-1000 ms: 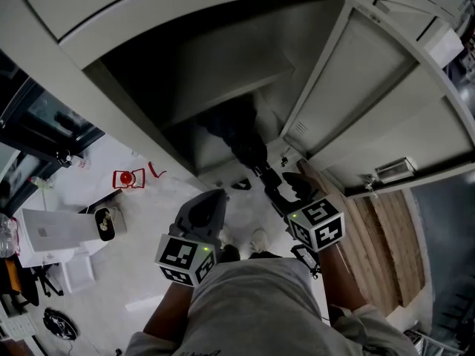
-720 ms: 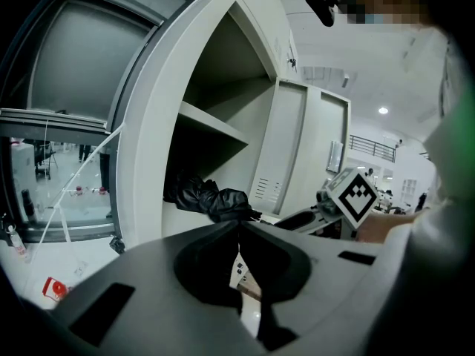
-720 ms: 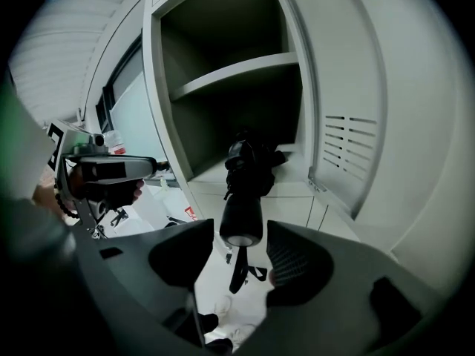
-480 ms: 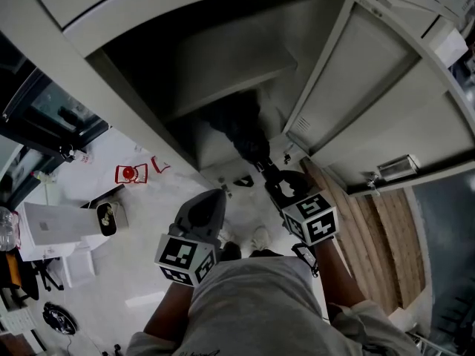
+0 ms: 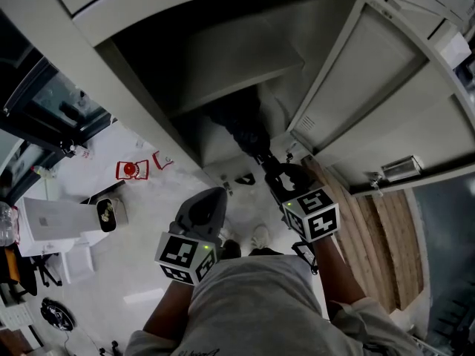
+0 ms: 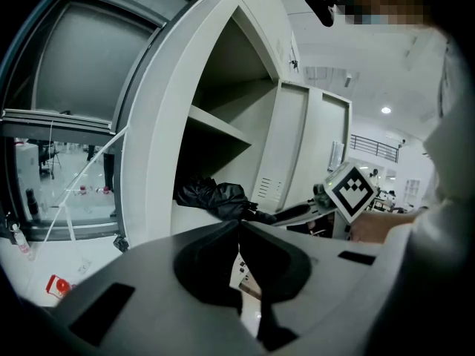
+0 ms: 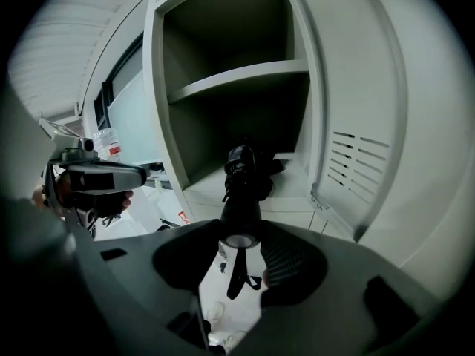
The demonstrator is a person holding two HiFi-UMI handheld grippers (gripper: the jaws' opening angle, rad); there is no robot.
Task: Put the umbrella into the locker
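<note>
The black folded umbrella (image 5: 241, 128) lies on the floor of the open grey locker (image 5: 223, 58), its handle sticking out over the front edge. My right gripper (image 5: 271, 175) has just been closing, and its jaws sit on the handle; the right gripper view shows the handle end (image 7: 239, 237) filling the gap, a wrist strap dangling below it. The umbrella's bundled canopy (image 7: 249, 173) rests under the locker's shelf (image 7: 245, 73). My left gripper (image 5: 215, 195) hangs lower left, away from the locker, jaws shut (image 6: 239, 225) with nothing in them. From there the umbrella (image 6: 215, 197) looks half inside.
The locker door (image 5: 371, 87) stands swung open to the right, vents near its bottom (image 7: 356, 169). A red-and-white sign (image 5: 128, 170) and a white box (image 5: 52, 232) lie on the pale floor at left. Wooden boards (image 5: 378, 236) run at right. The person's shoes (image 5: 258, 237) are below.
Both grippers have stayed almost where they were. The right gripper has edged slightly toward the locker with the umbrella handle between its jaws. The head view has shifted a little.
</note>
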